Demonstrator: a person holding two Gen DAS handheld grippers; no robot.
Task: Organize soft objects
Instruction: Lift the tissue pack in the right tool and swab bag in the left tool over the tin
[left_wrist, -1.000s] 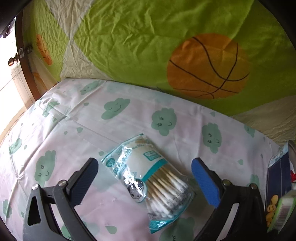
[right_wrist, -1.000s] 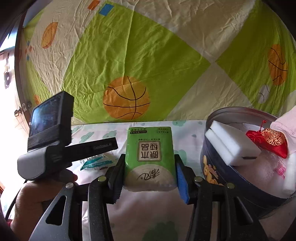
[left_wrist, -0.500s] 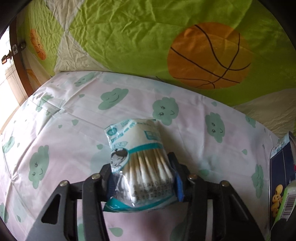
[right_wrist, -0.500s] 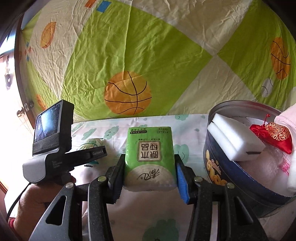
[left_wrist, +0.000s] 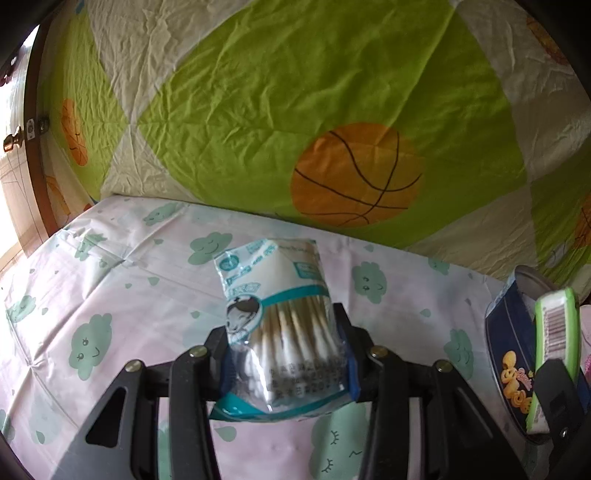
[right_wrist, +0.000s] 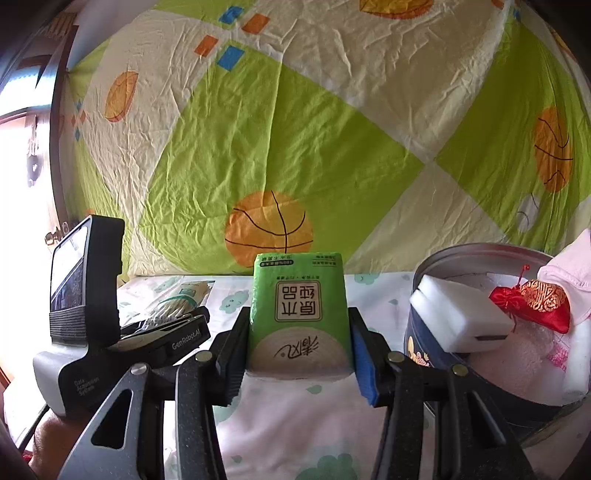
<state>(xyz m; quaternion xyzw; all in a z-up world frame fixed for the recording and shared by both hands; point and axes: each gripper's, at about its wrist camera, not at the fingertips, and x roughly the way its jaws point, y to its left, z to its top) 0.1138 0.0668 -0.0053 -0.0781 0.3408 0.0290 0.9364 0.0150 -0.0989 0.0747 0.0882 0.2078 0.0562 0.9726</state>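
My left gripper (left_wrist: 286, 354) is shut on a clear bag of cotton swabs (left_wrist: 280, 317) and holds it lifted above the cloud-print sheet (left_wrist: 110, 295). My right gripper (right_wrist: 299, 343) is shut on a green tissue pack (right_wrist: 299, 314), upright, just left of a round dark-blue tin (right_wrist: 436, 354). The tin holds a white sponge block (right_wrist: 458, 317), a red pouch (right_wrist: 532, 306) and pink cloth (right_wrist: 572, 266). In the right wrist view the left gripper (right_wrist: 162, 328) with the swab bag (right_wrist: 181, 299) is at the left. In the left wrist view the tissue pack (left_wrist: 554, 354) and tin (left_wrist: 509, 354) sit at the right edge.
A green and cream quilt with basketball prints (left_wrist: 354, 173) hangs upright behind the bed. A wooden frame with a knob (left_wrist: 22, 136) is at the far left. The person's hand (right_wrist: 55, 432) holds the left gripper's handle.
My left gripper closed on the swab bag where it lay on the sheet and lifted it. My right gripper with the tissue pack has stayed beside the tin, and its view has tilted upward.
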